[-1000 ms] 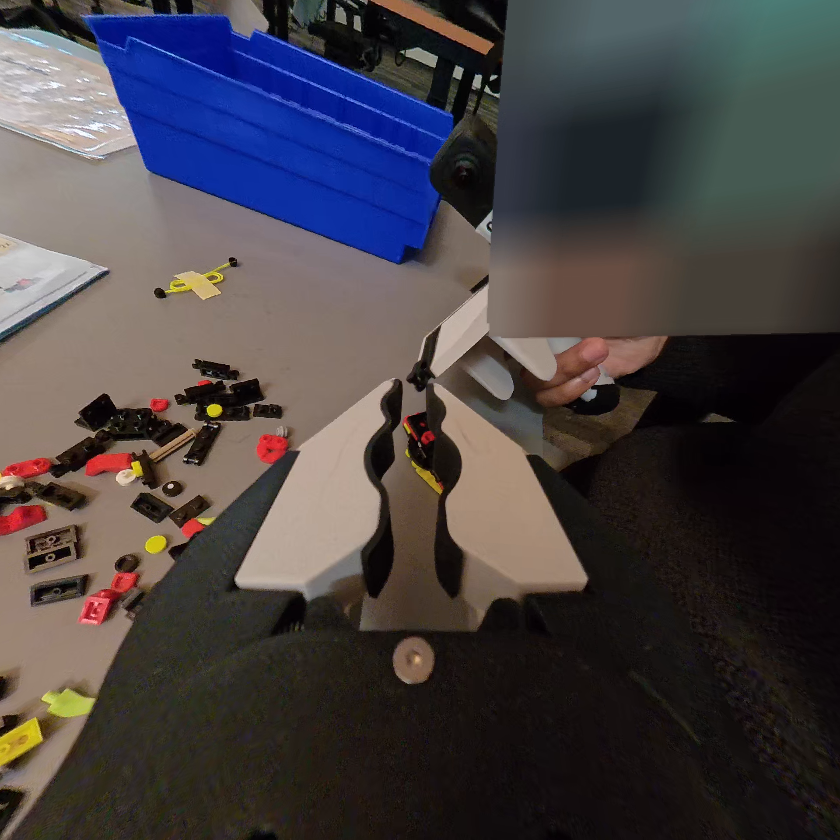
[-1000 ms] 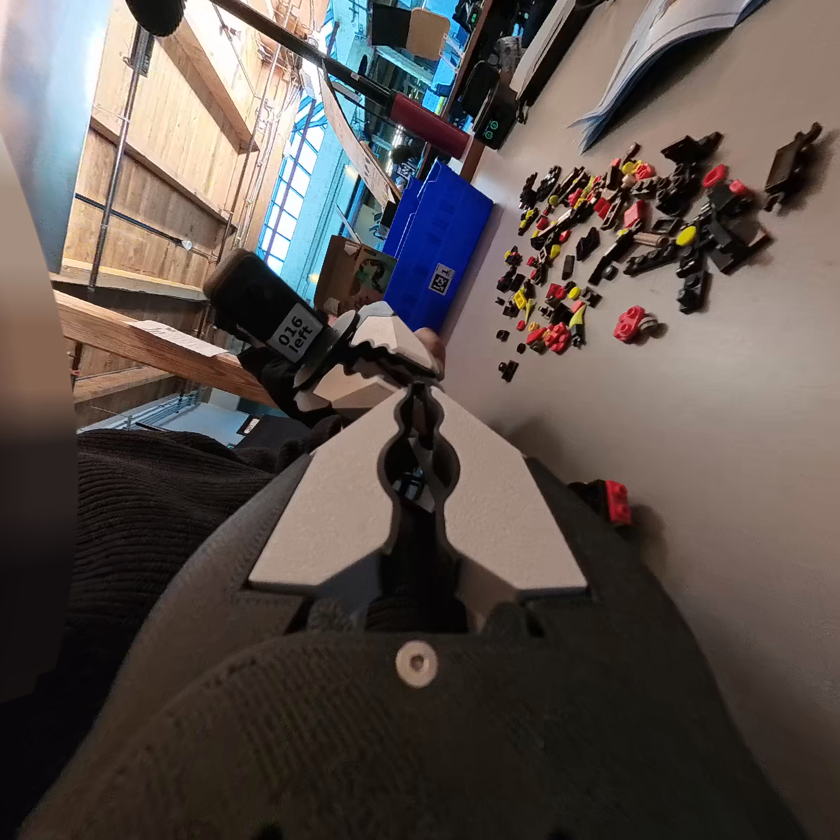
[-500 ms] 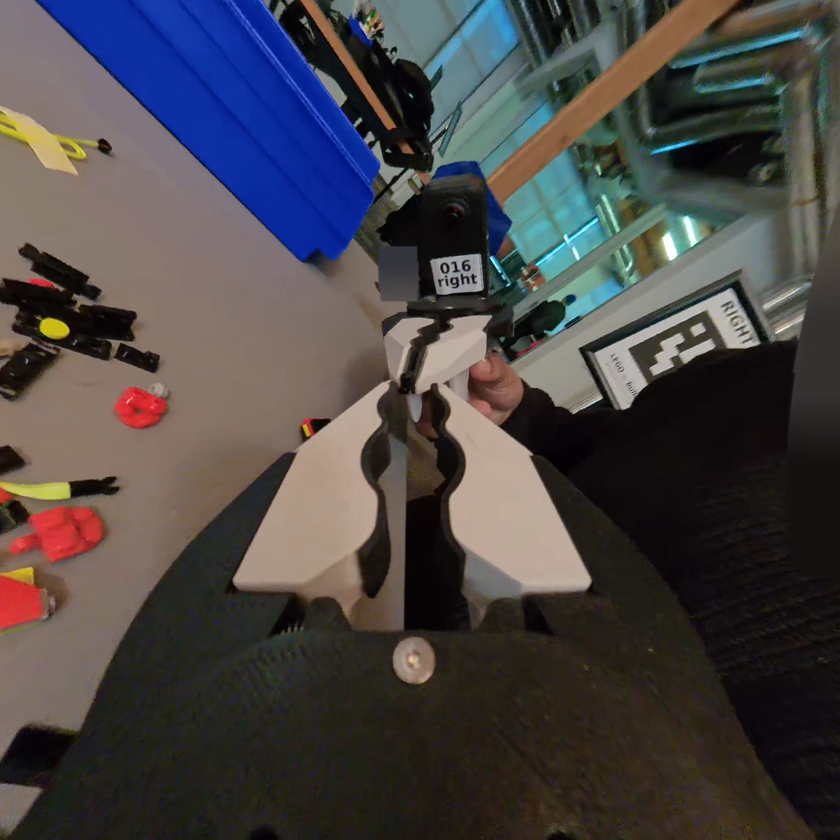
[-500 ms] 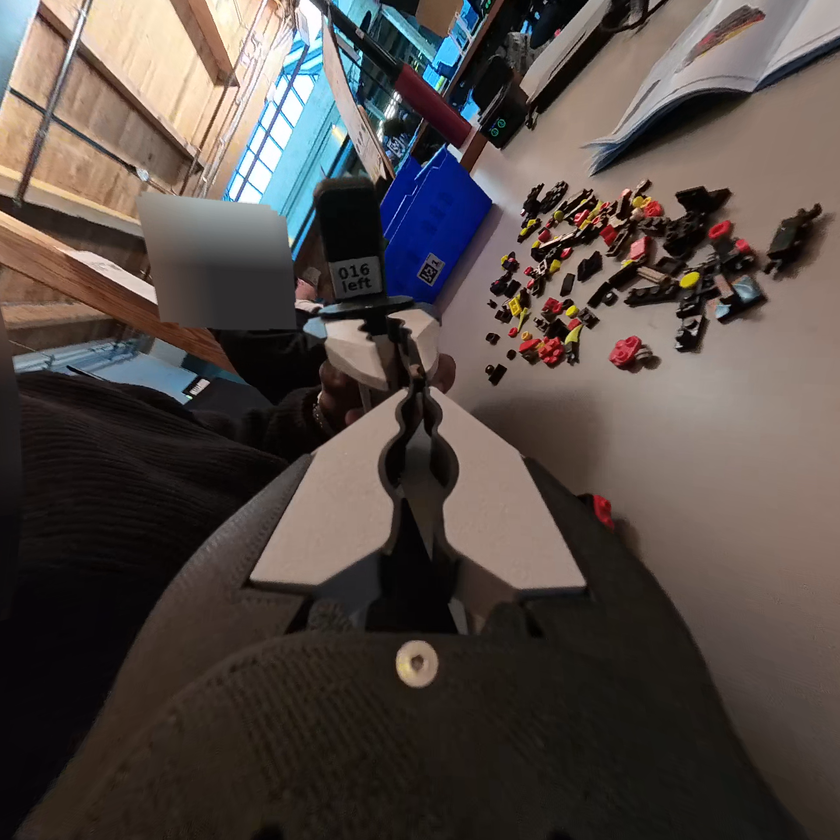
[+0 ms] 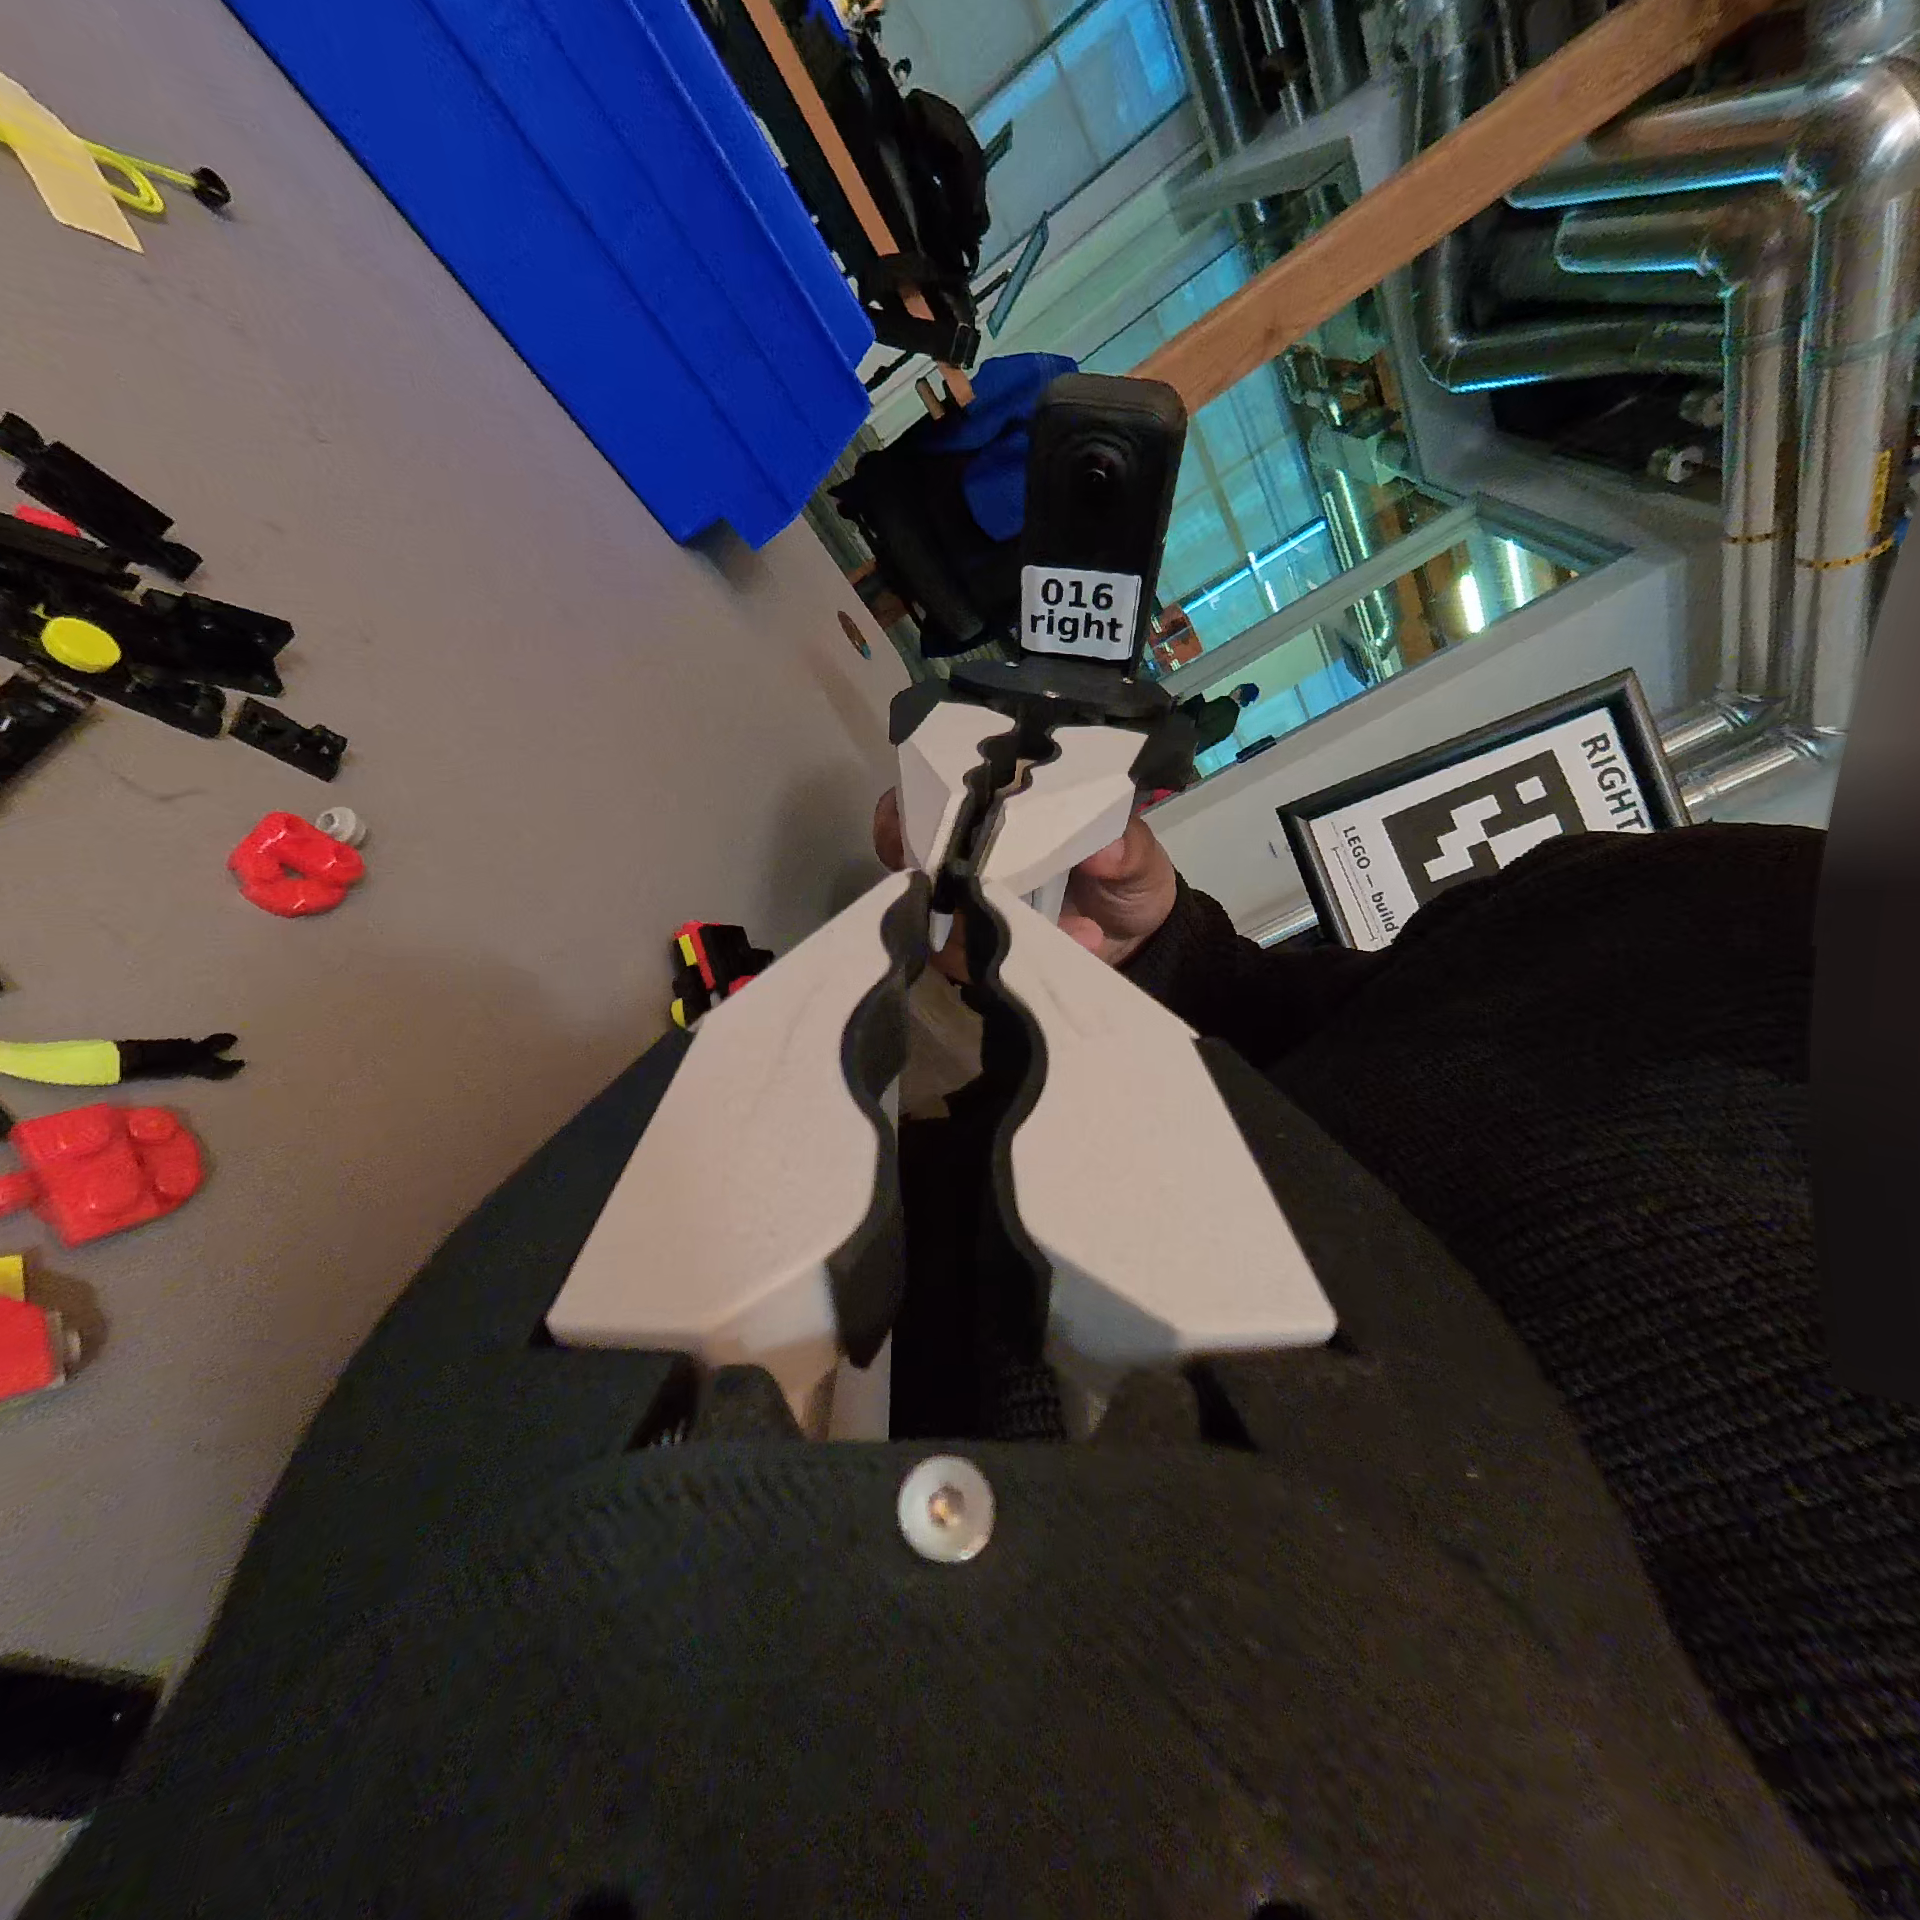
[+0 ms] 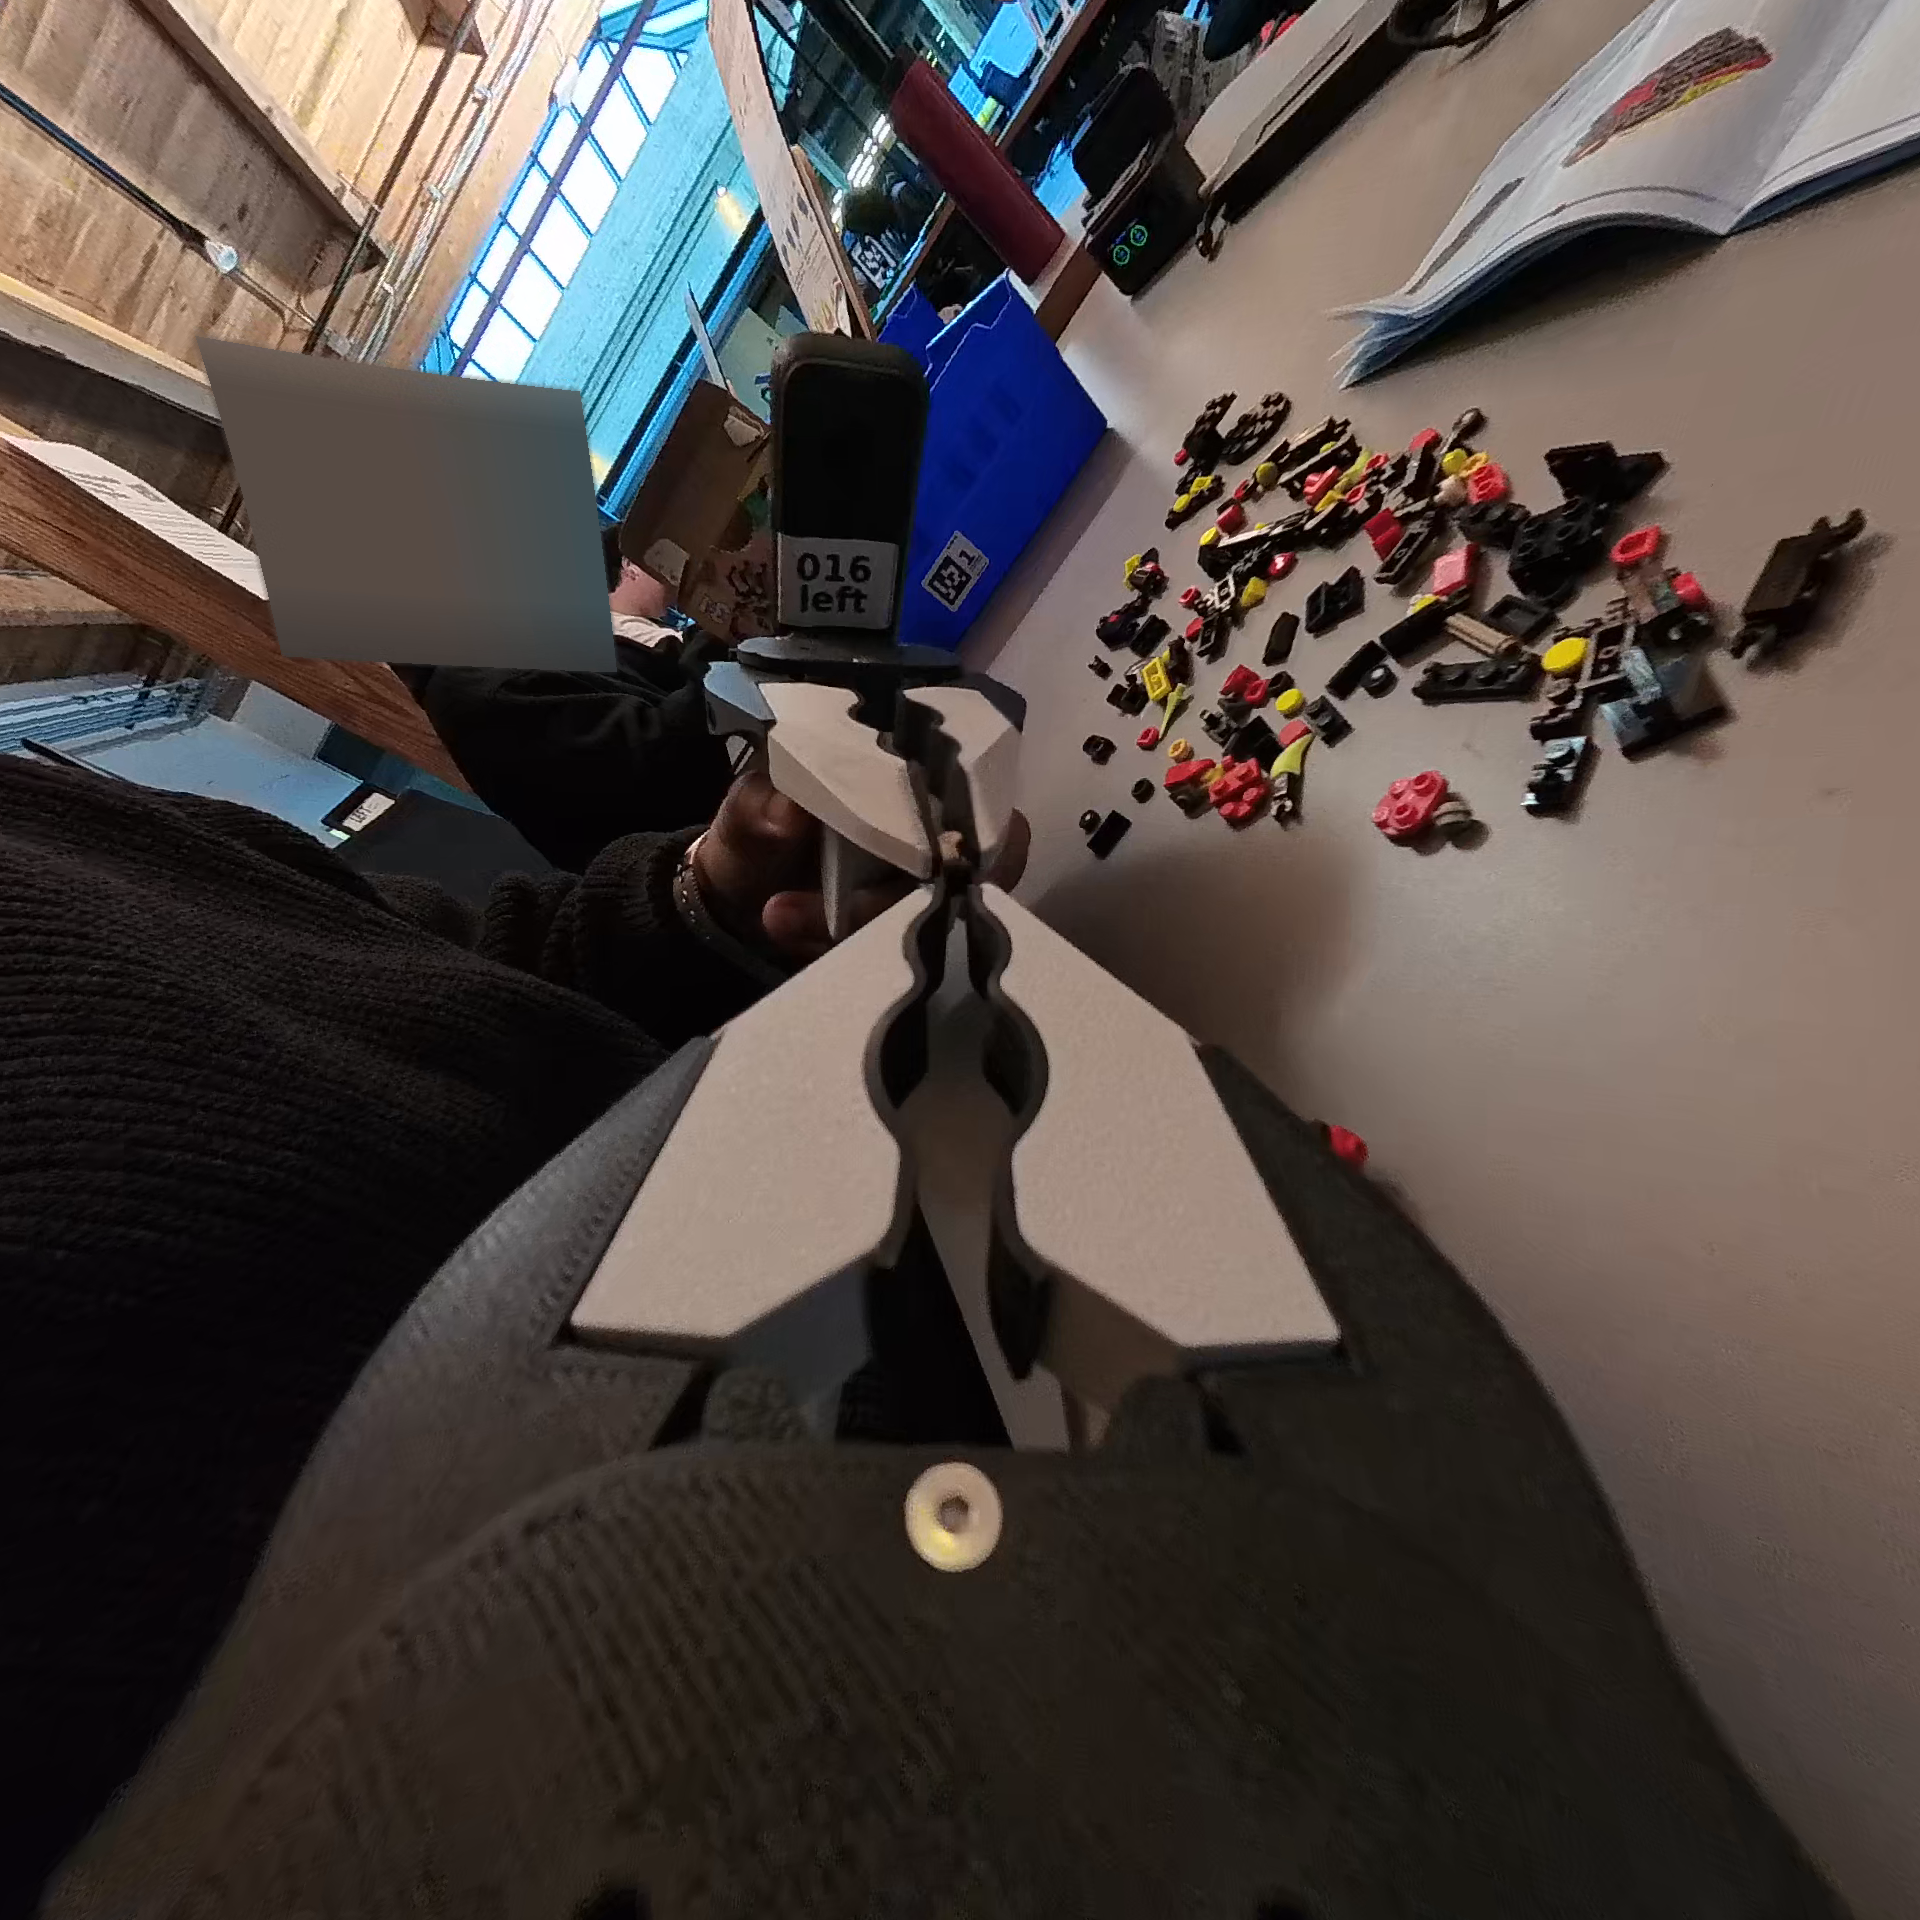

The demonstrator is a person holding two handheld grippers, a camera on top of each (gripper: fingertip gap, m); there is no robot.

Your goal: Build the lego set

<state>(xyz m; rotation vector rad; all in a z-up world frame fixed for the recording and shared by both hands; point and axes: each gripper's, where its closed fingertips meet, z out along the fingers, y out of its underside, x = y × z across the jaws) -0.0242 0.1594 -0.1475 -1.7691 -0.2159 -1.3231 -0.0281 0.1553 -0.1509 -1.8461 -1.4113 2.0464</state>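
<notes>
My two grippers meet tip to tip in the air beside the grey table. In the left wrist view my left gripper has its fingers closed on a small pale piece. That piece shows tan at the left gripper's tips in the right wrist view. My right gripper is shut. The left wrist view shows its tips pinching a small black piece that touches the pale one. A hand holds each gripper's handle.
A small black, red and yellow brick assembly lies near the table edge below the grippers. Several loose black, red and yellow bricks are spread on the table. A blue bin and an open booklet lie farther off. A framed sign stands behind. My left and right fingertips are right by each other.
My left gripper swung up from looking down at the table to face the right gripper. Its jaws then narrowed onto the pale piece. The right gripper stayed shut.
</notes>
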